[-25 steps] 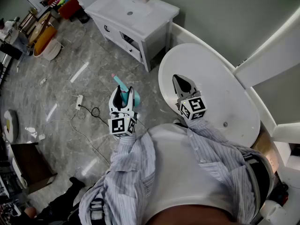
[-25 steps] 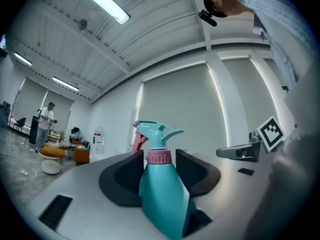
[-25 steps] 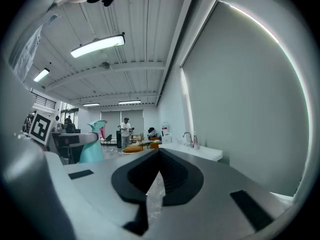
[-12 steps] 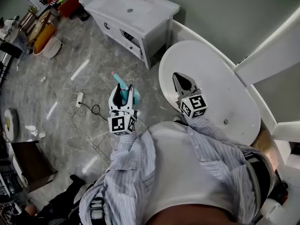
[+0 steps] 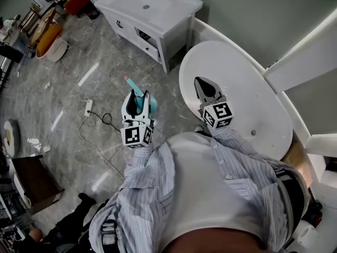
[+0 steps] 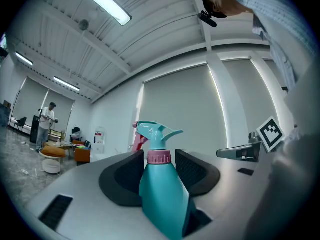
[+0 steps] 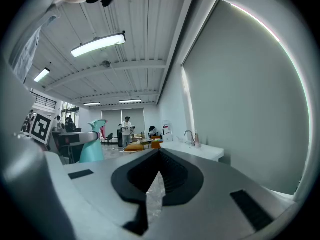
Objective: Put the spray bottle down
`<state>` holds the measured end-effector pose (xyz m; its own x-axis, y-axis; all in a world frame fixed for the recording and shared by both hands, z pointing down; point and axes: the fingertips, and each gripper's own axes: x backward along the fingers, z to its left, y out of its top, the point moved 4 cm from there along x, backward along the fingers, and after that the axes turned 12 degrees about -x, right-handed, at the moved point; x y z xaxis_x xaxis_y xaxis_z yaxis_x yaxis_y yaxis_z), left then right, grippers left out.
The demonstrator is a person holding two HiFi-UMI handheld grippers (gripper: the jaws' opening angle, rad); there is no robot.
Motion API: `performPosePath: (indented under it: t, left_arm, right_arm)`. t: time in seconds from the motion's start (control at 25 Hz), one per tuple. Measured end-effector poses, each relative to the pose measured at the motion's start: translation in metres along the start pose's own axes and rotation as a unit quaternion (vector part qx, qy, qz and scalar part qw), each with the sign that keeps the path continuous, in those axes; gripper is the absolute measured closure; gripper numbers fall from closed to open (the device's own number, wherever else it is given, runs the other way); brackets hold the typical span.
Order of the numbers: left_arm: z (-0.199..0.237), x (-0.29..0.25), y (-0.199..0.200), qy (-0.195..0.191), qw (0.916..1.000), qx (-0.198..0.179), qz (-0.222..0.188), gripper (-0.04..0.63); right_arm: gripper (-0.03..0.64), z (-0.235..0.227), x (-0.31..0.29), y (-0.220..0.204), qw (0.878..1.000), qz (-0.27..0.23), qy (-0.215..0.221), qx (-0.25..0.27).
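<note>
The spray bottle [image 5: 137,93] is teal with a pink collar and nozzle tip. It is held upright over the marble floor, clamped between the fingers of my left gripper [image 5: 136,103]. In the left gripper view the bottle [image 6: 160,194] fills the gap between the two dark pads [image 6: 122,176], which grip it below the collar. My right gripper [image 5: 199,83] hovers over the near end of the white bathtub [image 5: 253,73], jaws together and holding nothing. The right gripper view shows its tips [image 7: 159,153] meeting, with the bottle [image 7: 92,146] off to the left.
A white vanity with a sink [image 5: 150,7] stands ahead, between floor and tub. A power strip with its cable [image 5: 88,108] lies on the floor to the left. Orange tubs and clutter [image 5: 45,33] sit far left, and a dark cabinet [image 5: 31,186] at lower left. A person [image 7: 126,129] stands far off.
Both grippers and the bottle have drifted slightly up the head view as the camera shifted. Neither grip has changed.
</note>
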<state>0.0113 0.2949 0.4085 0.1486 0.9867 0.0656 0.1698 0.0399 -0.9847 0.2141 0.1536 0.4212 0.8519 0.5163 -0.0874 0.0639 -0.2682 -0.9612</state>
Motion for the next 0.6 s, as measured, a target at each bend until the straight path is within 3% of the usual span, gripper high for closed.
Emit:
performPosePath:
  t: [0.6]
  left_arm:
    - [0.036,0.015,-0.008,-0.018,0.9998,0.007,-0.006,0.400]
  right_arm:
    - [0.601,0.036,-0.011,-0.011,1.000,0.001,-0.021,0.003]
